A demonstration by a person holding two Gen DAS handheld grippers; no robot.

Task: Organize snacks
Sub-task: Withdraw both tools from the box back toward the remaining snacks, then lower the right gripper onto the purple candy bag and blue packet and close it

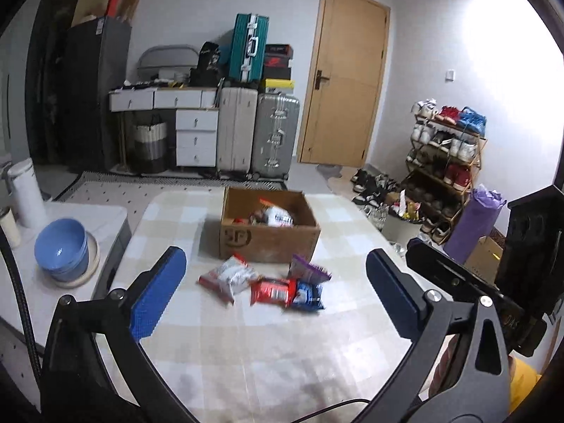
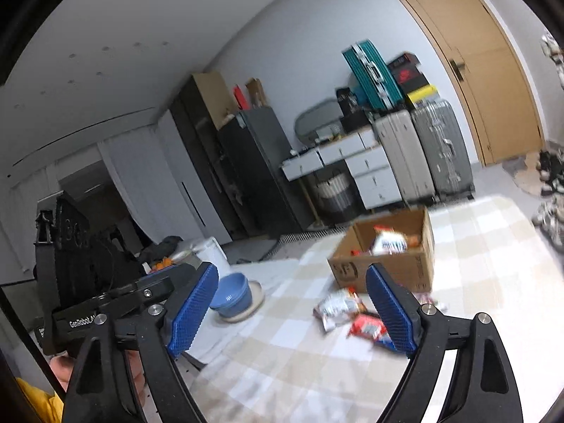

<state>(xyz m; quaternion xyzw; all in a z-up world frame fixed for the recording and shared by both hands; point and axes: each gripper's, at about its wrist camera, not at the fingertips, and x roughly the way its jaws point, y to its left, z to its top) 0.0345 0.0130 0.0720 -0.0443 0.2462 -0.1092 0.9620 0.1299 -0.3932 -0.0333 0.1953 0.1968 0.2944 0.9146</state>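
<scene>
Both grippers, left gripper (image 1: 275, 294) and right gripper (image 2: 292, 308), hang over the checkered tablecloth (image 1: 282, 352) with jaws spread wide, holding nothing. Just past them 4 snack packets (image 1: 271, 283) lie loose, right in front of the cardboard box (image 1: 269, 238) with more snacks inside.
</scene>
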